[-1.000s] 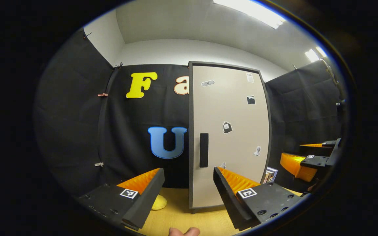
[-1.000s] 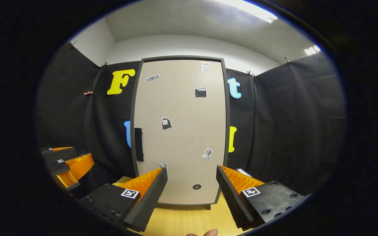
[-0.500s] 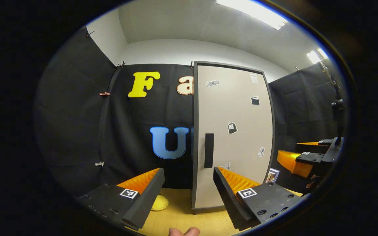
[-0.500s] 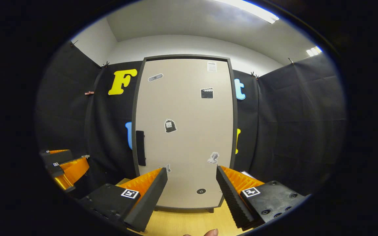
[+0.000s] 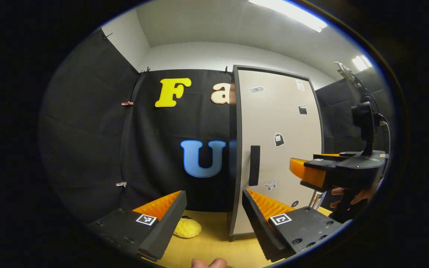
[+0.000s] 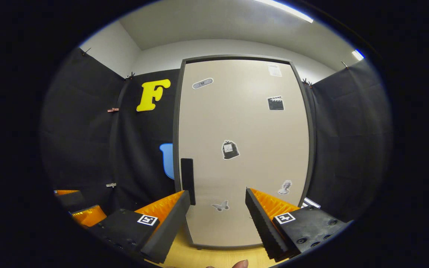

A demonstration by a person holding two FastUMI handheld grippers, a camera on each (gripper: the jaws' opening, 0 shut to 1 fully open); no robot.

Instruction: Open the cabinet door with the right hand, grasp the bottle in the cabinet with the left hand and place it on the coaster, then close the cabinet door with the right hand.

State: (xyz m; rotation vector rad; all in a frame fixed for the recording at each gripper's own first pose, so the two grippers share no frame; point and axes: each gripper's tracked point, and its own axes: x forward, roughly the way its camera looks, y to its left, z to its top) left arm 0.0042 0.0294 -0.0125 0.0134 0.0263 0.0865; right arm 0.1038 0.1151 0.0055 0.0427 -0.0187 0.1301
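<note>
A tall cabinet stands on the wooden table with its beige door (image 5: 277,123) closed, so the inside is hidden. Its black vertical handle (image 5: 254,165) sits at the door's left edge; in the right gripper view the handle (image 6: 187,181) is just above my left finger. My right gripper (image 6: 218,219) is open, close in front of the door (image 6: 242,123), touching nothing. My left gripper (image 5: 214,219) is open and empty, facing the cabinet's left edge. A yellow round coaster (image 5: 187,227) lies on the table left of the cabinet.
A hand (image 5: 350,195) holds the right gripper (image 5: 302,171) at the right of the left gripper view. Books (image 5: 317,199) stand right of the cabinet. The left gripper (image 6: 75,204) appears low at the left. Wooden tabletop (image 5: 214,245) runs in front of the cabinet.
The right gripper has moved forward toward the door, whose handle now sits nearer its fingers. In the left gripper view the cabinet has slid right and the right gripper looms larger.
</note>
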